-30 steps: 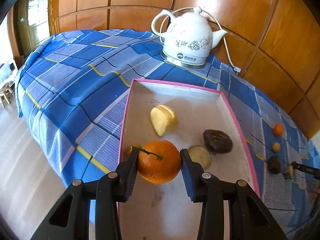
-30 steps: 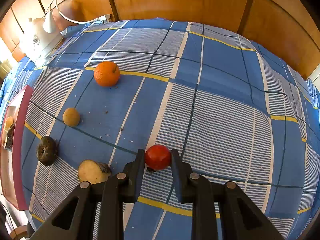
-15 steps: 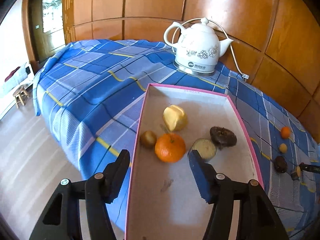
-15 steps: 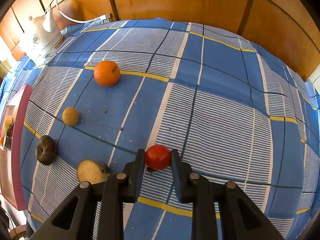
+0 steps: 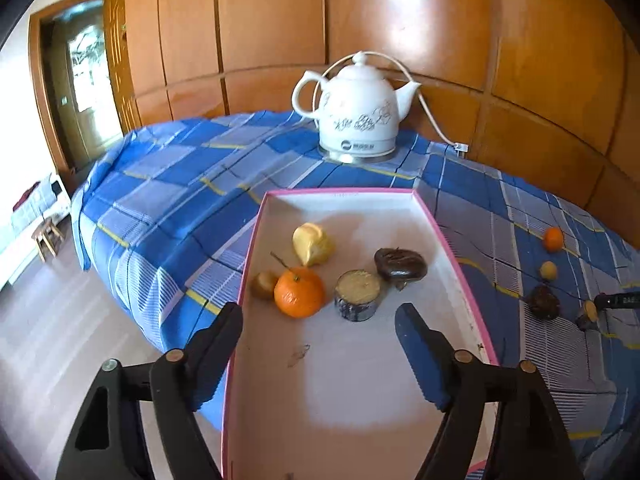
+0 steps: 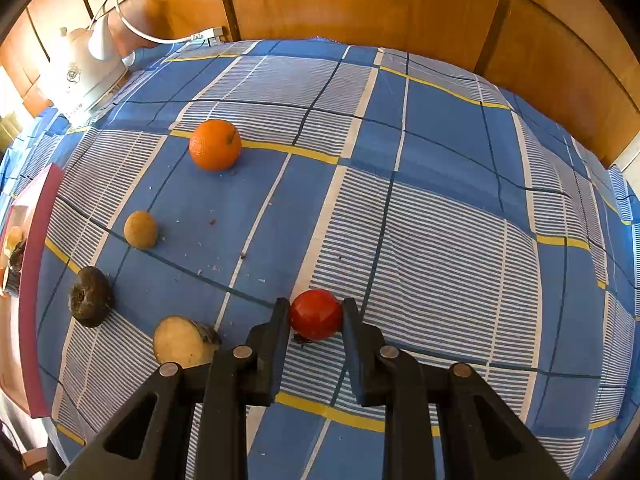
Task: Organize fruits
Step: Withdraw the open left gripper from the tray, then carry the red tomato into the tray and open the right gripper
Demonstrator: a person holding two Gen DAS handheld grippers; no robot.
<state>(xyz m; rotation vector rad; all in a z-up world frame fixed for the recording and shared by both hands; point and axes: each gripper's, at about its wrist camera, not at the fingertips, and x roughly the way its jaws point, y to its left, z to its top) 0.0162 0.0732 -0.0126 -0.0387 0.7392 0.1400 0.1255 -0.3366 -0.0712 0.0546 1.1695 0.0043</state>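
Note:
A pink-rimmed white tray (image 5: 452, 252) holds an orange (image 5: 299, 292), a yellow fruit piece (image 5: 311, 244), a small brown fruit (image 5: 264, 284), a cut round piece (image 5: 357, 295) and a dark wrinkled fruit (image 5: 401, 265). My left gripper (image 5: 319, 322) is open and empty, raised over the tray's near end. My right gripper (image 6: 316, 314) is shut on a small red fruit (image 6: 316, 314) at the blue checked cloth. On the cloth lie an orange (image 6: 215, 145), a small tan fruit (image 6: 140, 229), a dark fruit (image 6: 90, 297) and a cut pale piece (image 6: 182, 342).
A white kettle (image 5: 356, 116) with a cord stands behind the tray against the wood-panelled wall. The tray's pink edge (image 6: 34, 280) shows at the left in the right wrist view. The table edge drops to the floor (image 5: 60, 340) on the left.
My left gripper let go of the orange in the tray, opened wide and drew back and up. My right gripper has stayed shut on the red fruit.

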